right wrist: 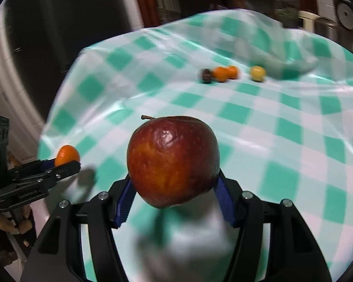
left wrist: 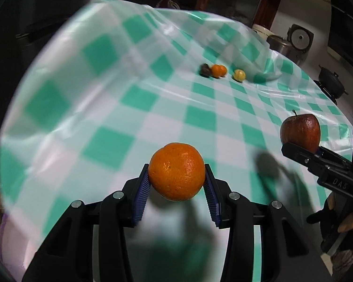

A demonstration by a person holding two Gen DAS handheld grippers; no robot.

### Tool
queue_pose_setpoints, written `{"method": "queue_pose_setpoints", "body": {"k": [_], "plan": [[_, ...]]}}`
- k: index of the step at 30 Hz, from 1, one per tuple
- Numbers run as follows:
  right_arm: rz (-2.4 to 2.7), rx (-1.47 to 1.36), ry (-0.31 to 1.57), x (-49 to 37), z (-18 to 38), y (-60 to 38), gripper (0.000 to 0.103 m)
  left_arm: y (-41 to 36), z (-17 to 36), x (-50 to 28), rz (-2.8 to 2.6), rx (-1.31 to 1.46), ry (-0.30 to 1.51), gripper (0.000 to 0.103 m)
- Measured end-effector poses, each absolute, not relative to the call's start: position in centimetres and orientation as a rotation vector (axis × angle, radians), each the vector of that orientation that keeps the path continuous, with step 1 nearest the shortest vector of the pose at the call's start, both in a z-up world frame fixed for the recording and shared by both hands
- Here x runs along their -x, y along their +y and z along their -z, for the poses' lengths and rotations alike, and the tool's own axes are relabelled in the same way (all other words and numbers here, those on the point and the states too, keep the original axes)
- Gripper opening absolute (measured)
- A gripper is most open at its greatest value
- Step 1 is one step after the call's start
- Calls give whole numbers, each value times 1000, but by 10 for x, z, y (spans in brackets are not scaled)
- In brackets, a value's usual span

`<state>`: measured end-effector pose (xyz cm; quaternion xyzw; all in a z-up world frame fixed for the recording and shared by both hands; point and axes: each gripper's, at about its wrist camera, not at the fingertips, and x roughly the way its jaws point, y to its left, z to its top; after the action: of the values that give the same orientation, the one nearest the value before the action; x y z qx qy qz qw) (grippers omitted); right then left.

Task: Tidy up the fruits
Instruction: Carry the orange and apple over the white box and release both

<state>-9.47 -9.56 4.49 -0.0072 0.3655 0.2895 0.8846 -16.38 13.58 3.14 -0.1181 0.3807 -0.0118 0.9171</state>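
Note:
My left gripper (left wrist: 176,178) is shut on an orange (left wrist: 177,171), held above the green-and-white checked tablecloth (left wrist: 87,108). My right gripper (right wrist: 174,183) is shut on a red apple (right wrist: 173,159) with its stem up, also off the cloth. From the left wrist view the apple (left wrist: 300,132) and the right gripper (left wrist: 301,151) show at the right edge. From the right wrist view the orange (right wrist: 67,155) and the left gripper (right wrist: 63,165) show at the left. Far across the cloth lie a dark fruit (left wrist: 205,70), two small oranges (left wrist: 218,70) and a yellow fruit (left wrist: 239,75) in a row.
The cloth rises in a fold (right wrist: 289,54) behind the row of fruits. Beyond the table's far right edge stand a black pot (left wrist: 331,82), a metal pot (left wrist: 282,44) and a round appliance (left wrist: 300,38). A gloved hand (left wrist: 341,213) holds the right gripper.

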Motion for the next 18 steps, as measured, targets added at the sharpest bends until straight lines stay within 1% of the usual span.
{"method": "queue_pose_setpoints", "body": {"k": [5, 12, 15, 18], "plan": [[-748, 52, 753, 136, -47, -38, 62, 175, -34, 223, -44, 225, 743, 42], [-1001, 232, 727, 211, -47, 49, 62, 239, -37, 321, -175, 259, 674, 42], [-1128, 310, 736, 243, -38, 84, 62, 269, -25, 352, -236, 255, 704, 42], [-1242, 434, 770, 276, -15, 122, 62, 297, -3, 362, -259, 277, 775, 42]]}}
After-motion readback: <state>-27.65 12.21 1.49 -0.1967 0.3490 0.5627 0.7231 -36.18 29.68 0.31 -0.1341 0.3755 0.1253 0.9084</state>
